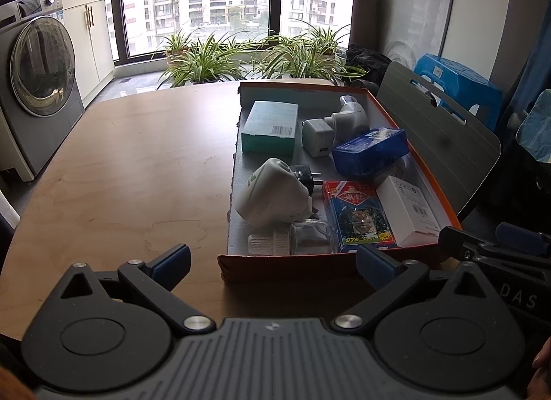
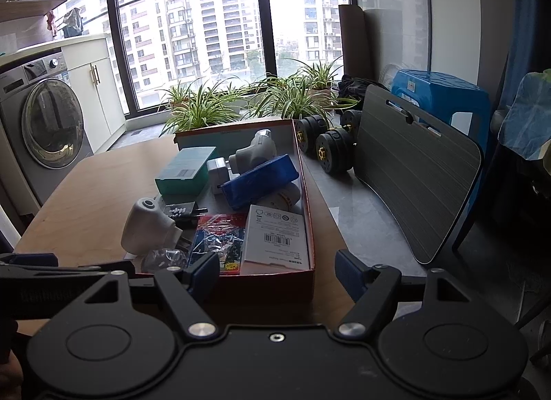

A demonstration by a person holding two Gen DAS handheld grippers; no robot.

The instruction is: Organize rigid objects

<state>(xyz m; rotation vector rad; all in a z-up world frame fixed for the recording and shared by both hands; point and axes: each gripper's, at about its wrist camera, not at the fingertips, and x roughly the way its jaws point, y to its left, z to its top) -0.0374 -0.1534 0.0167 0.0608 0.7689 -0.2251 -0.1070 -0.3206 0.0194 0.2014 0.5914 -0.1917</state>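
Evidently, both claws, left claw (image 1: 273, 262) and right claw (image 2: 277, 270), are held wide open and empty just short of the orange-walled cardboard box (image 1: 409, 145) on the wooden tabletop (image 1: 137, 172), where the rigid objects are already gathered, seemingly for choosing one.

A cardboard box (image 1: 292, 267) sits on the right part of the wooden table (image 1: 131, 172). Inside, a sealed carton (image 1: 270, 126) lies at the far left, a USB charger (image 1: 317, 138) just right of it, and a plastic case (image 1: 370, 152) right again. Nearer, a plug adapter (image 1: 270, 193) lies left, a card pack (image 1: 358, 215) beside it, and a labelled box (image 1: 408, 208) against the right wall. Potted plants (image 1: 241, 59) stand behind the table, a washing machine (image 1: 38, 72) to its left.
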